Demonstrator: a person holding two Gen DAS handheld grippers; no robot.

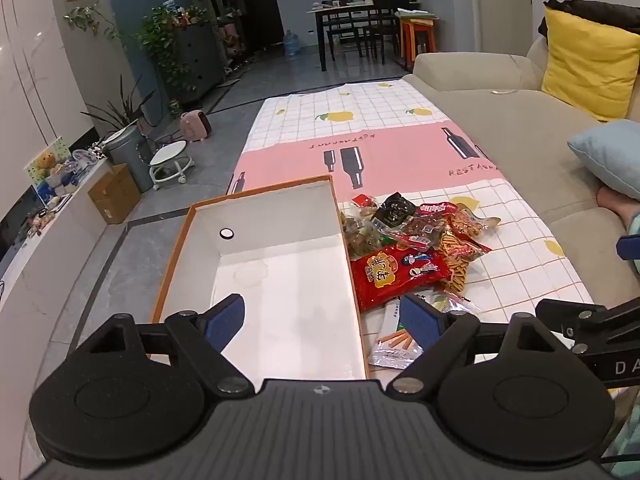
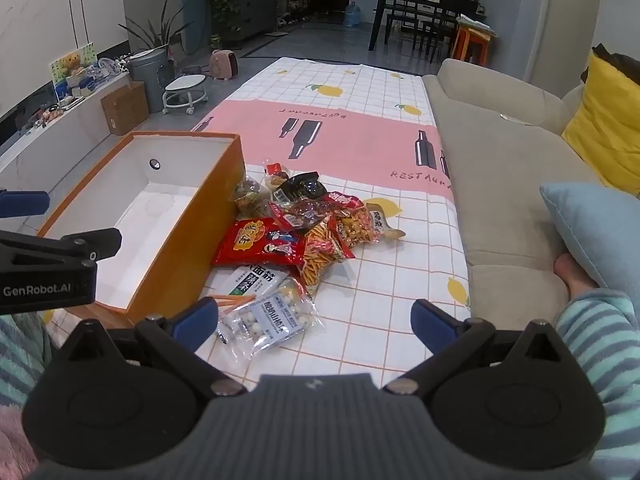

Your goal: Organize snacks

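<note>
Your left wrist camera looks steeply down from close above the orange box (image 1: pixel 256 264); your right one sits further right, tilted down over the snack pile (image 2: pixel 296 232). Both share box, pile, checked cloth (image 2: pixel 360 92) and sofa (image 1: pixel 500 120).

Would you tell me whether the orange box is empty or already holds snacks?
Empty: the orange box shows only its bare white floor; the snacks lie beside it.

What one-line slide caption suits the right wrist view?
Open right gripper hovers above snack packets piled beside an empty orange box on a patterned cloth.
</note>
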